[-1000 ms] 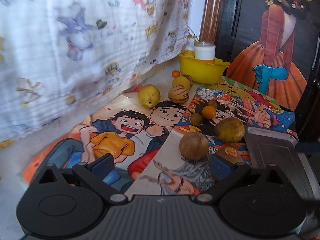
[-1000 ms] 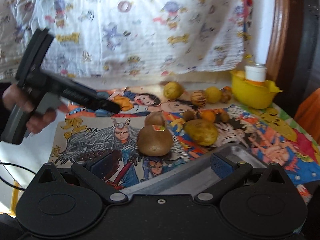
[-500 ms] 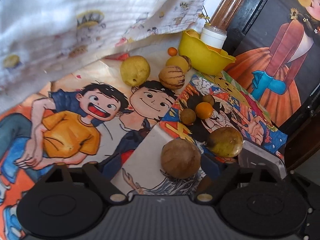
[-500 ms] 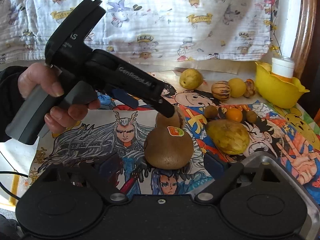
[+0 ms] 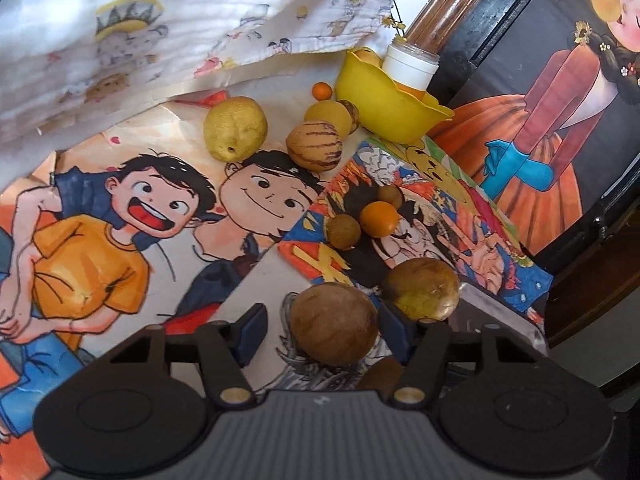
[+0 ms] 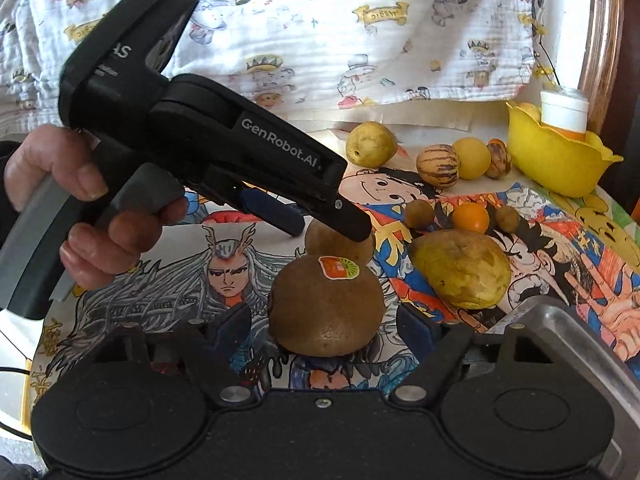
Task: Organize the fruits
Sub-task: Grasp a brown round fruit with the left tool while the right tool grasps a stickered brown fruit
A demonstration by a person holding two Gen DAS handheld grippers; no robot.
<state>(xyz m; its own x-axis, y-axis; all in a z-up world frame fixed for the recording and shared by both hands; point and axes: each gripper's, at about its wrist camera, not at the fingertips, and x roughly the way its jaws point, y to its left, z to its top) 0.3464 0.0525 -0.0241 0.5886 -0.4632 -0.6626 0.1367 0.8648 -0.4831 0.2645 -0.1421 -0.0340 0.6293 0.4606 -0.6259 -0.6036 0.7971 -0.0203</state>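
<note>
- The left gripper (image 5: 322,330) fills the bottom of the frame, its two blue-padded fingers spread wide on either side of a round brown fruit (image 5: 333,324).
- Whether the pads touch that fruit cannot be told.
- Just right of it lies a larger yellow-brown fruit (image 5: 422,288), next to a grey metal tray (image 5: 504,320) at the lower right.
- In mid-frame a small orange (image 5: 379,219) sits between two little brown fruits.
- Further up are a striped fruit (image 5: 315,145), a yellow lemon-like fruit (image 5: 235,128) and a yellow bowl (image 5: 384,104) holding a white-capped jar (image 5: 412,65).
- Cartoon posters (image 5: 132,216) cover the surface; a printed white cloth (image 5: 160,20) hangs at upper left.
</note>
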